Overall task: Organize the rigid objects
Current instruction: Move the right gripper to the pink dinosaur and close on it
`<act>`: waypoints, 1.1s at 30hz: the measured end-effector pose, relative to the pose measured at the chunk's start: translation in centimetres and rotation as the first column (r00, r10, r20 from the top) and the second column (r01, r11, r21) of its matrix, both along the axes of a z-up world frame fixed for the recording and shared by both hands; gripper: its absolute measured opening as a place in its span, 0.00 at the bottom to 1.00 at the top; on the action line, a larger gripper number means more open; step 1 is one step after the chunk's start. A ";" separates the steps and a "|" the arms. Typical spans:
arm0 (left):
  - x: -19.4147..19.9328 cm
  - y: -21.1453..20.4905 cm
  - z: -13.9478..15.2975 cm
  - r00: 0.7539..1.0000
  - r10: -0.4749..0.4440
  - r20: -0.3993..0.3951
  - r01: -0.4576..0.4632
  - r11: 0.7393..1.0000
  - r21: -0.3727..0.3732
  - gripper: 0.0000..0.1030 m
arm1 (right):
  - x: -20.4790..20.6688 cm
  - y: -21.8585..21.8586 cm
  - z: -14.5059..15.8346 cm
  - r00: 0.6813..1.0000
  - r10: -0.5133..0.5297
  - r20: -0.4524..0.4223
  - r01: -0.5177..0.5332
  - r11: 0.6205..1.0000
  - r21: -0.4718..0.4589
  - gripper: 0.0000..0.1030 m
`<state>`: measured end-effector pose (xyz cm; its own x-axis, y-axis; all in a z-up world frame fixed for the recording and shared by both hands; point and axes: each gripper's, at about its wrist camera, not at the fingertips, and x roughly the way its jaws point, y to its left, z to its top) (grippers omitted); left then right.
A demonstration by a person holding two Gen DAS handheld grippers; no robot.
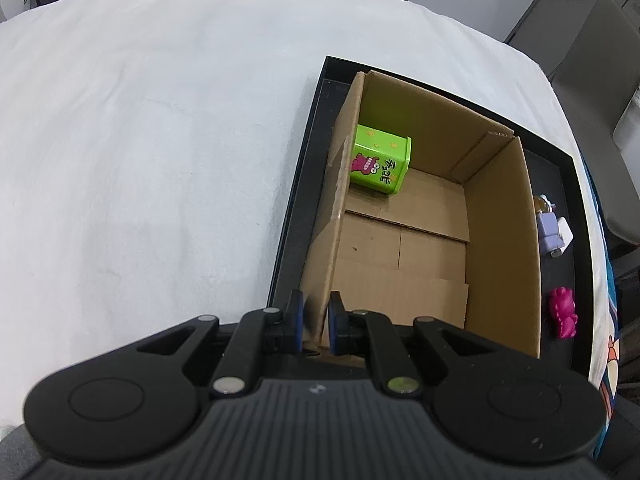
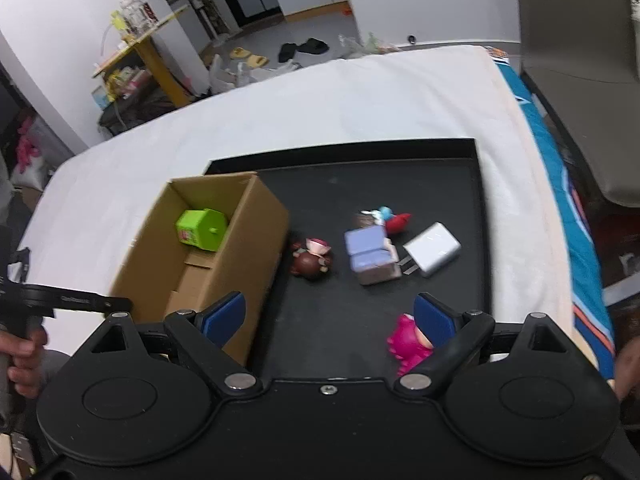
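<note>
A: Pinching the near wall of the cardboard box [image 1: 404, 216], that's the left gripper [image 1: 315, 322], pads closed on the board edge, steadying it on the black tray [image 2: 482, 216].

B: And the right gripper [image 2: 328, 320] hangs over the tray, spread wide, nothing in it. The pink toy [image 2: 406, 344] lies on the tray right against its right-hand finger.

A: I'd say that's the next pick. Centre the jaws over it first, since it's off to one side, come down square, close on its broadest part, then lift clear of the box wall before going across.

B: Further out: a brown figure [image 2: 310, 262] just beside the box, a lilac block toy [image 2: 370, 254], a white charger [image 2: 432, 248], a red-and-blue piece [image 2: 390, 218].

A: Already boxed: the green container [image 1: 378, 160] at the far end. Any writing?

B: Japanese lettering beside a pink cartoon creature; I can't read it with confidence.
</note>
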<state>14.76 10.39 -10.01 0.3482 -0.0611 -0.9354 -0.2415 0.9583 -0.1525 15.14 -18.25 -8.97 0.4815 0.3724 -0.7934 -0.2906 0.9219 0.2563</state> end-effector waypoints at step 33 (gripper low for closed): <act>-0.2 -0.3 0.0 1.000 -0.013 -0.004 0.013 1.000 -0.004 0.10 | 2.4 -1.0 -10.2 0.974 -0.023 -0.227 -0.020 0.982 -0.186 0.31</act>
